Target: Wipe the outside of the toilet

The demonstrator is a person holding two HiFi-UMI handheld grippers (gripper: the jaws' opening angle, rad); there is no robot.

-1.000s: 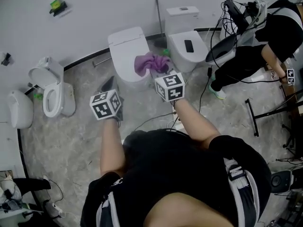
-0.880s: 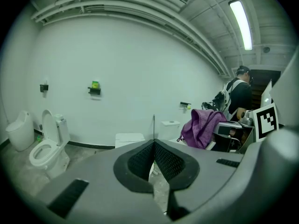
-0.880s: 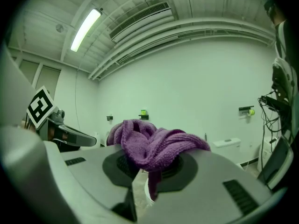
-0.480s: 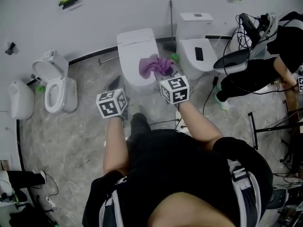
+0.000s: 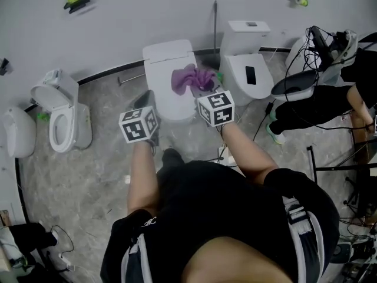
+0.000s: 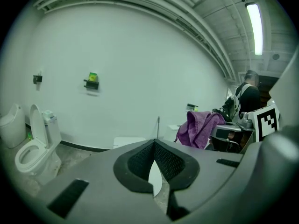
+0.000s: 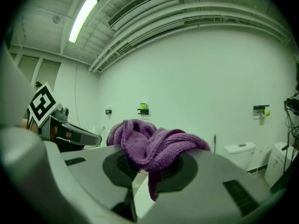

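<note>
Right tongs (image 7: 148, 168) clamped on purple cloth (image 7: 152, 143), bunched over tips. Left tongs (image 6: 154, 148) closed, nothing in them. Toilet (image 5: 168, 69), lid down, against wall ahead. I see cloth held in air near its right edge, no contact visible. Wiped area unreadable: fits approach before wipe or lift-off after pass.

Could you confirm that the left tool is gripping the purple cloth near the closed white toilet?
Not quite: the right tool grips the purple cloth, as the right gripper view shows; the left tool holds nothing. It is near the closed white toilet.
</note>
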